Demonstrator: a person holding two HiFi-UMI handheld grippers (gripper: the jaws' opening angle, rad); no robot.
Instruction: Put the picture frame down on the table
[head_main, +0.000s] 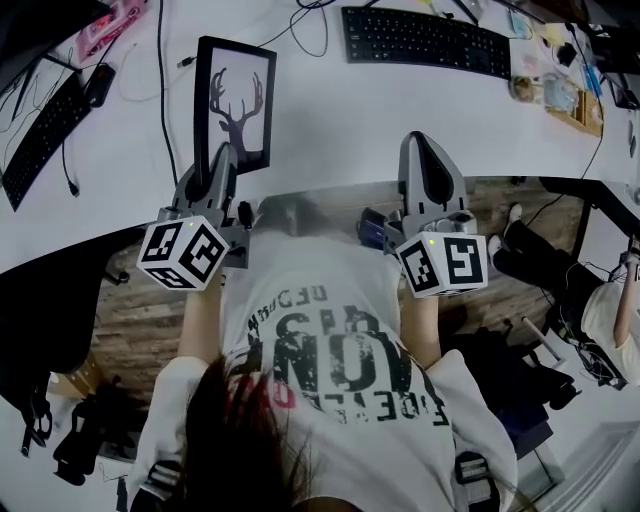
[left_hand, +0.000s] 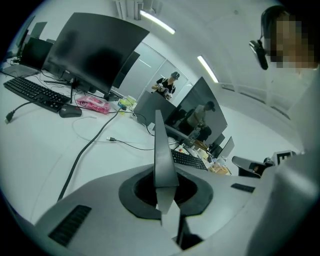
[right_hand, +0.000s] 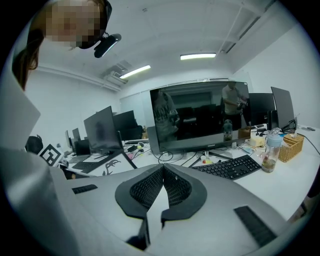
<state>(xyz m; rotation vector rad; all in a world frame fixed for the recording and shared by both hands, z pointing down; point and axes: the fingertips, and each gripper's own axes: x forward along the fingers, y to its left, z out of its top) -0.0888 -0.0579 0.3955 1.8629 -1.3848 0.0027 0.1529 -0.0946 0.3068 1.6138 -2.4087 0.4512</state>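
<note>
Head view shows the left gripper (head_main: 222, 158) clamped on the lower edge of the picture frame (head_main: 236, 100), held over the table (head_main: 330, 120) left of the keyboard (head_main: 425, 40). Just below the keyboard, the right gripper (head_main: 424, 142) is pinched together, empty.

Picture frame (head_main: 236, 105) between left gripper (head_main: 225, 152) jaws, above table (head_main: 330, 120) near front edge. Right gripper (head_main: 425, 142) right of frame, apart. Keyboard (head_main: 425, 40) behind right gripper; second keyboard (head_main: 45, 135) far left.
</note>
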